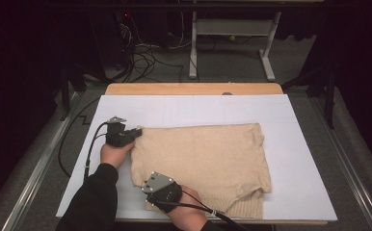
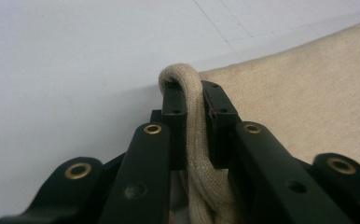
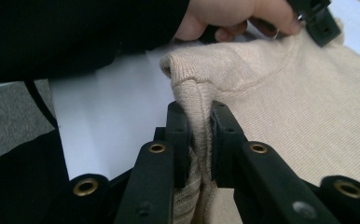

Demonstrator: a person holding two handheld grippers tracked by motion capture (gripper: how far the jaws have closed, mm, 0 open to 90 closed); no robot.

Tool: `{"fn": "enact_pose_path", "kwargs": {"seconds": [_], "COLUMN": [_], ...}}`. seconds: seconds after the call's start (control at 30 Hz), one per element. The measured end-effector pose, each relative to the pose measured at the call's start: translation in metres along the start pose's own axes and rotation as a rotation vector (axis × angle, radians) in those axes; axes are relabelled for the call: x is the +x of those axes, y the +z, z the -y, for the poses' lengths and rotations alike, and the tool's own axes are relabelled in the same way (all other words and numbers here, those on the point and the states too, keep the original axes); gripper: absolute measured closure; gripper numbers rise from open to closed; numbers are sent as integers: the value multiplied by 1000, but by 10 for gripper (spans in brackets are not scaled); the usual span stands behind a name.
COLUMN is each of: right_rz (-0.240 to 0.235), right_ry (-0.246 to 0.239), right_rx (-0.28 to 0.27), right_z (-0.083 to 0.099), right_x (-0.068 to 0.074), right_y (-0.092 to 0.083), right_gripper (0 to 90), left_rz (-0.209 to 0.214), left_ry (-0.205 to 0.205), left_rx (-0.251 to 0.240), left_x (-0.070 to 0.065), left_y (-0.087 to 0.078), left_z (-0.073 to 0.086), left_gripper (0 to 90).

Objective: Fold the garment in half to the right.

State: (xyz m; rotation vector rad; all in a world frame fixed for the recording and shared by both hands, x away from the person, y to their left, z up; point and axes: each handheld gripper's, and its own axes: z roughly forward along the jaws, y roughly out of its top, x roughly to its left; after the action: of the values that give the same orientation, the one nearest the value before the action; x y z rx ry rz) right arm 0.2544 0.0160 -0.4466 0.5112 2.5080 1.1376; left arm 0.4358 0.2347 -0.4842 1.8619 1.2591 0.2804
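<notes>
A beige knit sweater (image 1: 203,156) lies folded on the white table cover (image 1: 299,144). My left gripper (image 1: 137,132) is at its far left corner, shut on a rolled fold of the knit (image 2: 193,116). My right gripper (image 1: 151,191) is at the near left edge, slightly raised, shut on a pinched bunch of the fabric (image 3: 199,126). In the right gripper view the sweater (image 3: 308,93) stretches away to the other hand (image 3: 234,16) and its gripper (image 3: 320,21) at the top. Ribbed hem shows at the near right (image 1: 244,207).
The white cover sits on a wooden table whose far edge (image 1: 193,89) shows. Beyond it are a grey floor, cables (image 1: 145,55) and a white desk frame (image 1: 232,33). Metal rails (image 1: 39,163) run along both sides. Bare white surface (image 2: 75,60) lies left of the sweater.
</notes>
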Motion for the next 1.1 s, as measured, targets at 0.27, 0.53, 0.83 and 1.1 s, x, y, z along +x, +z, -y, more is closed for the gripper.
{"fn": "enact_pose_path", "kwargs": {"seconds": [0.27, 0.53, 0.83, 1.1], "right_rz": [5, 14, 17, 28], "right_ry": [14, 21, 34, 31], "right_rx": [-36, -57, -82, -109], "right_z": [-2, -2, -3, -8], "right_x": [-4, -6, -9, -10], "right_y": [-4, -9, -14, -19], "right_gripper": [811, 811, 811, 811], "left_rz": [-43, -86, -73, -68], "left_ry": [1, 31, 1, -15], "left_rx": [-51, -89, -134, -194], "left_x": [-8, -16, -15, -18], "left_y": [-1, -6, -9, -18], "left_z": [-2, -6, -8, -15], "left_gripper": [814, 814, 814, 814]}}
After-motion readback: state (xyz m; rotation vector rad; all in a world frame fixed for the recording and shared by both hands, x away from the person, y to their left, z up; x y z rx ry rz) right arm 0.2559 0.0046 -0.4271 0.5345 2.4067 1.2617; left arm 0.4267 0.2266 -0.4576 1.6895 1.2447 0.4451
